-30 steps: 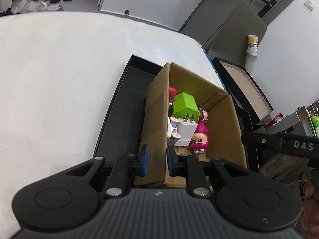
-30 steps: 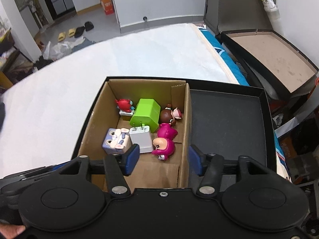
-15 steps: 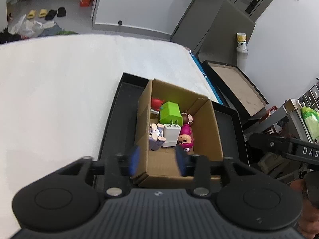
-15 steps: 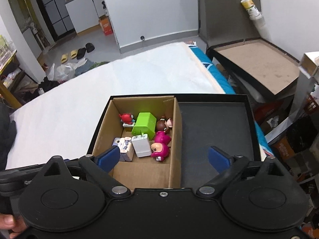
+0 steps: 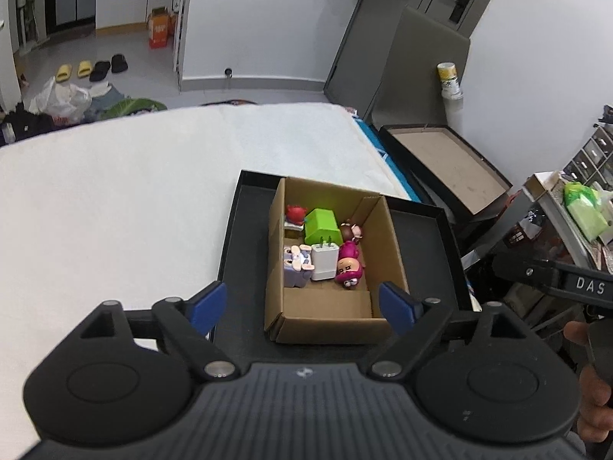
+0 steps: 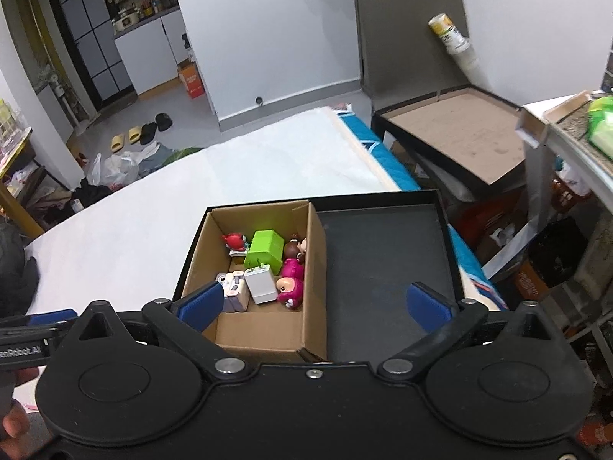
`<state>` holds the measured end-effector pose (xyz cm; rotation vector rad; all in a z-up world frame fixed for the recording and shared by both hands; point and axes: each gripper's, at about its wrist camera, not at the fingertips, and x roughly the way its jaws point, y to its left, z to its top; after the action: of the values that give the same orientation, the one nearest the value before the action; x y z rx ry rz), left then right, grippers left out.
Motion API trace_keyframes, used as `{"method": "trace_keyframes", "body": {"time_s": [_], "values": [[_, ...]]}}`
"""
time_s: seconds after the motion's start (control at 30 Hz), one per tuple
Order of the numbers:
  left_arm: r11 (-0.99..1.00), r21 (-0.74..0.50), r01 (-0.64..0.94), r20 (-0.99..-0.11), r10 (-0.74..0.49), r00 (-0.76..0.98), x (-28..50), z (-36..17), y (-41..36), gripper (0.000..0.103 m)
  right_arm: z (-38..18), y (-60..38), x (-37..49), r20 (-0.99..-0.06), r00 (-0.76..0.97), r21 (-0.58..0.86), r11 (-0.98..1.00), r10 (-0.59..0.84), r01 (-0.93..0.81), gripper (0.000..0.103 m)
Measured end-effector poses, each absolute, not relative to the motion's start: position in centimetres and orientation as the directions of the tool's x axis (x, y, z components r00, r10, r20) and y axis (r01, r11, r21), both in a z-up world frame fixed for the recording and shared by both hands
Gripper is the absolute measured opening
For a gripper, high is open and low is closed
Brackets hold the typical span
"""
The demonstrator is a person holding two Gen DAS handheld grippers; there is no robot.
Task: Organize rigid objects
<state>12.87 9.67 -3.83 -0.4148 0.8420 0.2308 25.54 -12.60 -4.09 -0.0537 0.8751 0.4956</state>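
Left gripper (image 5: 302, 304): jaws spread wide, nothing between the blue pads; they have just been opening. Right gripper (image 6: 312, 304): jaws likewise released and empty, also just opened further. Both hover above the near end of the cardboard box (image 5: 387, 245), clear of its walls.

The cardboard box sits inside a shallow black tray (image 6: 383, 260), against the tray's left part in the right wrist view; the rest of the tray floor is bare. The tray lies on a white bed (image 5: 115, 207).

Box contents, near to far: pale purple block figure (image 5: 295, 266), white plug charger (image 5: 325, 262) prongs up, pink figure (image 5: 348, 266) lying beside it; behind these a red figure (image 5: 295, 214), green plug charger (image 5: 322, 226), brown-headed figure (image 5: 350, 232). All items are packed close together at the far end.

Beyond the bed: a second open black box (image 6: 456, 130), a grey door, slippers (image 5: 90, 69) on the floor.
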Motion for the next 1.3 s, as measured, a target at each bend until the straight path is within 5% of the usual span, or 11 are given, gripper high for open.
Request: {"method": "trace_keyframes", "body": {"time_s": [1.3], "values": [[0.961,-0.156,-0.228,-0.644,0.076,0.761,3.3,5.2,1.9,0.097,3.2,-21.8,14.2,-0.593,0.679,0.182,0.893,0.433,-0.411,0.103]]}}
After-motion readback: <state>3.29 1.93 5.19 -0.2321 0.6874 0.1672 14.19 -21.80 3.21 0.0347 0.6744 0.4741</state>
